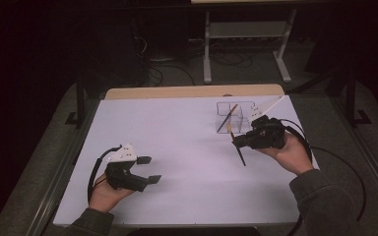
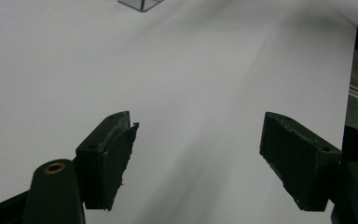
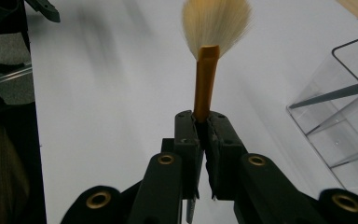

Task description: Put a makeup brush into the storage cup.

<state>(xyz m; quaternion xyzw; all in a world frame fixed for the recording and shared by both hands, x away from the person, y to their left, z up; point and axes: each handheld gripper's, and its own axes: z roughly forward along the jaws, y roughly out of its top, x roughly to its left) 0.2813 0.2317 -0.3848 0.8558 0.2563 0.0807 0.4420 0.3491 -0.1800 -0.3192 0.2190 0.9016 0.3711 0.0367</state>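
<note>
While my right gripper (image 3: pixel 204 122) pinches the makeup brush (image 3: pixel 209 56) by its gold ferrule, jaws pressed tight on either side, the pale bristles fan out ahead of me and the dark handle trails below the jaws, seen in the high view as a black stick slanting toward the near edge of the white table (image 1: pixel 177 128). The brush is lifted off the table, just beside the clear acrylic organizer (image 1: pixel 234 115), which already has another brush (image 1: pixel 226 118) leaning in one compartment. I judge the step to be carrying this brush to the organizer and standing it in a free compartment. To do it well, I should keep the grip firm, since the ferrule is smooth and could swivel, tilt my wrist so the handle points down, and bring its tip over the rim before lowering, clear of the leaning brush. My left gripper (image 1: pixel 147 169) rests spread wide and empty, well apart at the near left; it could steady the light organizer if it shifts.
</note>
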